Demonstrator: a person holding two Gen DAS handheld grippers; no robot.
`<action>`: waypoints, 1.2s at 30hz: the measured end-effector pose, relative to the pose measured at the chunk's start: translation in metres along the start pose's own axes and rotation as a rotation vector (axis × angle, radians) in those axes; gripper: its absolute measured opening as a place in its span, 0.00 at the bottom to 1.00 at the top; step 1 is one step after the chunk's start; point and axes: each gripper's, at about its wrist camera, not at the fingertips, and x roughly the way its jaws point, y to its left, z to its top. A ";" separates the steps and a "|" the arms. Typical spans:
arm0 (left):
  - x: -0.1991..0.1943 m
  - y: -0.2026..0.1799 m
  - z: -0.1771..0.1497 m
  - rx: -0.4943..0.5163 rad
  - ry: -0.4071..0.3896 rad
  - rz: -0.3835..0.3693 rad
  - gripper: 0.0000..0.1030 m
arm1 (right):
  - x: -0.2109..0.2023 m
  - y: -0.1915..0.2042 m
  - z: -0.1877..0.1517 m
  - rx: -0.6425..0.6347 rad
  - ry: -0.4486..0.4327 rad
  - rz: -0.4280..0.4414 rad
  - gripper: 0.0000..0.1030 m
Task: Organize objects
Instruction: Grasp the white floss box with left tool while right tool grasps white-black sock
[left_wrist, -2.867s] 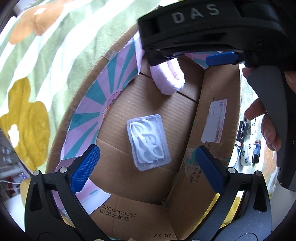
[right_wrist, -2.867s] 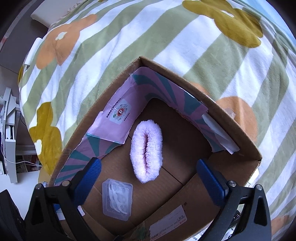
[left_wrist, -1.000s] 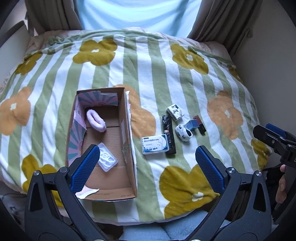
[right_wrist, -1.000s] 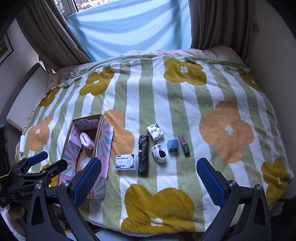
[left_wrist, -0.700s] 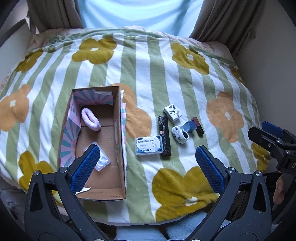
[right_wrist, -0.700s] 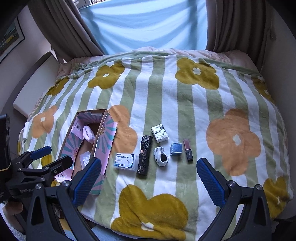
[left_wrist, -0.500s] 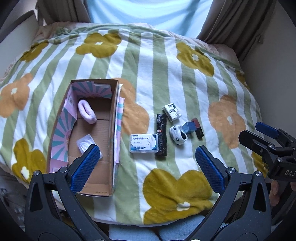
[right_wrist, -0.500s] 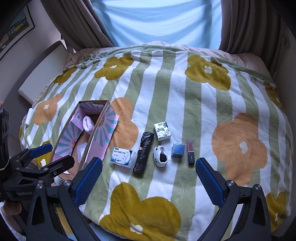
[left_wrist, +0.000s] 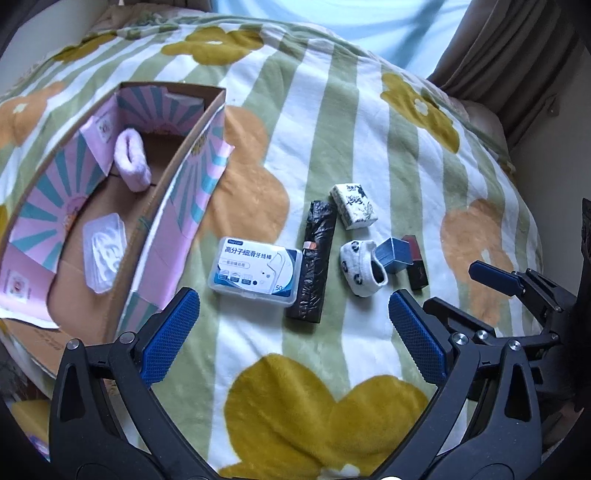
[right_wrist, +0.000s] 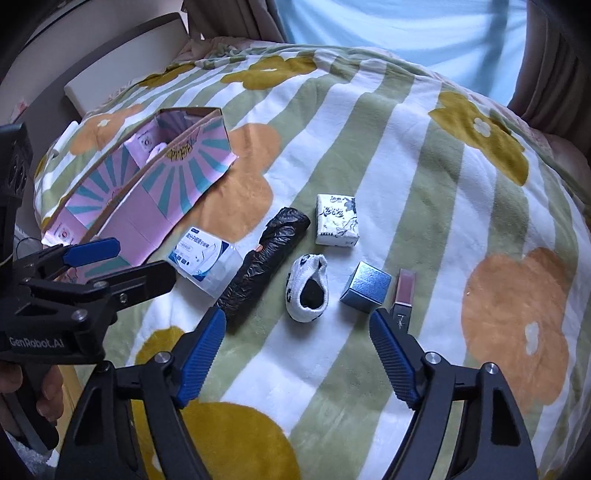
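Observation:
An open cardboard box (left_wrist: 173, 177) with pink-and-teal lining lies at the left on the bed; it holds a pink fluffy band (left_wrist: 131, 162) and a clear floss-pick case (left_wrist: 103, 253). Right of it lie a dental floss box (left_wrist: 255, 271), a black bag roll (left_wrist: 314, 258), a tissue pack (left_wrist: 354, 206), a small patterned sock (left_wrist: 362, 267), a blue cube box (left_wrist: 393, 254) and a lipstick (left_wrist: 415, 263). My left gripper (left_wrist: 291, 339) is open and empty, hovering before the floss box. My right gripper (right_wrist: 299, 350) is open and empty, just before the sock (right_wrist: 308, 288).
The bed carries a striped flower blanket (left_wrist: 332, 122). Curtains (right_wrist: 236, 18) and a bright window stand behind it. A wall is at the right (left_wrist: 554, 155). A headboard or ledge (right_wrist: 122, 59) is at the far left.
Both grippers left the box, pulled far back from the bed, and have now come down close to the row of items. Both stay open.

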 end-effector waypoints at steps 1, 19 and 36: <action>0.010 0.001 -0.002 -0.008 -0.001 -0.002 0.98 | 0.008 -0.001 -0.002 -0.014 0.004 0.004 0.74; 0.109 0.021 0.002 -0.059 0.014 0.119 0.99 | 0.083 -0.020 0.001 0.001 0.025 0.073 0.66; 0.132 0.013 0.015 0.056 0.057 0.118 0.99 | 0.098 -0.029 0.006 0.063 0.034 0.088 0.60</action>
